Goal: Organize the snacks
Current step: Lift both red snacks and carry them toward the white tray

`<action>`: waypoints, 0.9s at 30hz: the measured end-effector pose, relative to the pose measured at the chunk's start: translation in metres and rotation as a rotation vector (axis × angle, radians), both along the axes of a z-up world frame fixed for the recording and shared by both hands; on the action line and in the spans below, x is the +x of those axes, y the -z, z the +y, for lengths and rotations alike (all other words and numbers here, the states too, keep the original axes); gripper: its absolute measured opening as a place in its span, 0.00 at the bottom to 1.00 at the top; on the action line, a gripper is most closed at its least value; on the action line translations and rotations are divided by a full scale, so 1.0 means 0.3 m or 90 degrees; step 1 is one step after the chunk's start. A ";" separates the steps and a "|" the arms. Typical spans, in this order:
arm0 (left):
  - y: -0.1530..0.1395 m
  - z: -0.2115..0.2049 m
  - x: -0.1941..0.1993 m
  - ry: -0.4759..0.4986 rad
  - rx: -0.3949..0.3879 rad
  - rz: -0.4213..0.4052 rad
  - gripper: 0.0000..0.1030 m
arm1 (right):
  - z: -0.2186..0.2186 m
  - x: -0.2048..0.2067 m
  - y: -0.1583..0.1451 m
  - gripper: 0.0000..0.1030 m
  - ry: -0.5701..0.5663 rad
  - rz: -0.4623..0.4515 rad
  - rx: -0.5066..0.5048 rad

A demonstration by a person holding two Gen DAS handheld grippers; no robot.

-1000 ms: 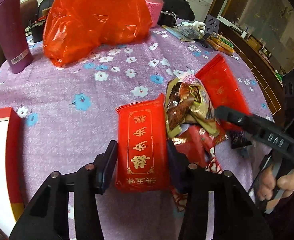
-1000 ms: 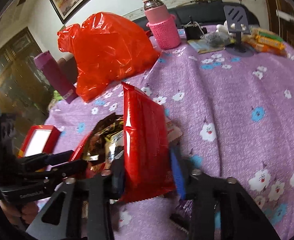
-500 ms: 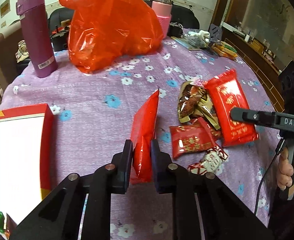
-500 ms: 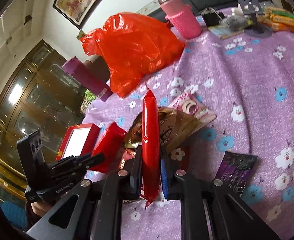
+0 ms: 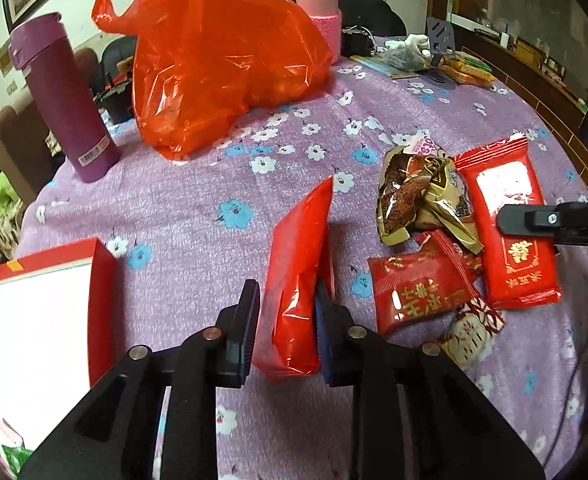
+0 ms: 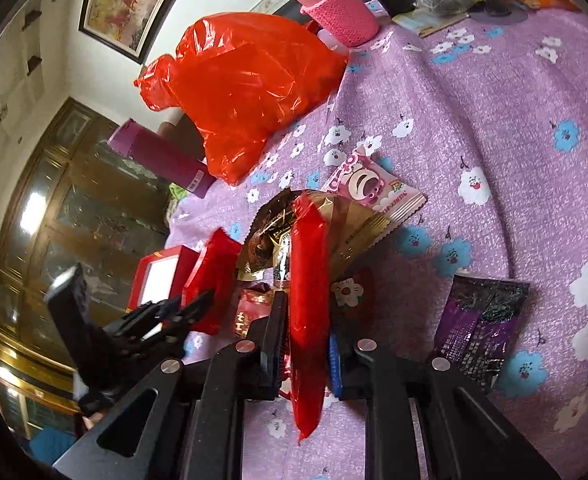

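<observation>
My left gripper [image 5: 283,322] is shut on a red snack packet [image 5: 300,276], held edge-on above the purple flowered tablecloth [image 5: 197,216]. My right gripper [image 6: 304,344] is shut on another long red snack packet [image 6: 309,304], also edge-on; in the left wrist view that packet [image 5: 510,220] shows flat under the right gripper's finger [image 5: 534,220]. Beneath lie gold snack bags [image 5: 418,200], a small red packet [image 5: 414,288], a white-red candy [image 5: 472,332], a pink packet [image 6: 368,188] and a purple packet [image 6: 480,320]. The red box [image 5: 41,320] with a white inside sits at left.
A big orange-red plastic bag [image 5: 221,56] stands at the back, with a purple flask [image 5: 63,100] to its left and a pink-sleeved bottle [image 5: 320,12] behind. Clutter and a phone stand [image 5: 438,36] lie at the far right.
Both grippers rose and pulled back with their red packets, which turned from flat to edge-on. The left one shifted left toward the red box; the right view tilted.
</observation>
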State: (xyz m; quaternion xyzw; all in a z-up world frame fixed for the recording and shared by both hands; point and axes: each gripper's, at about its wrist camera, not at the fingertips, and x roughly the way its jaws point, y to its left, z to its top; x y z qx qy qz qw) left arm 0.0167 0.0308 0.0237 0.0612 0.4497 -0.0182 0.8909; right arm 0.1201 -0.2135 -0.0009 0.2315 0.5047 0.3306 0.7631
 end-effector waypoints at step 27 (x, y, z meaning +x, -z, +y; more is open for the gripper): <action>-0.240 0.095 -0.330 -0.016 -0.083 -0.139 0.11 | -0.025 -0.030 -0.043 0.14 -0.002 0.008 0.213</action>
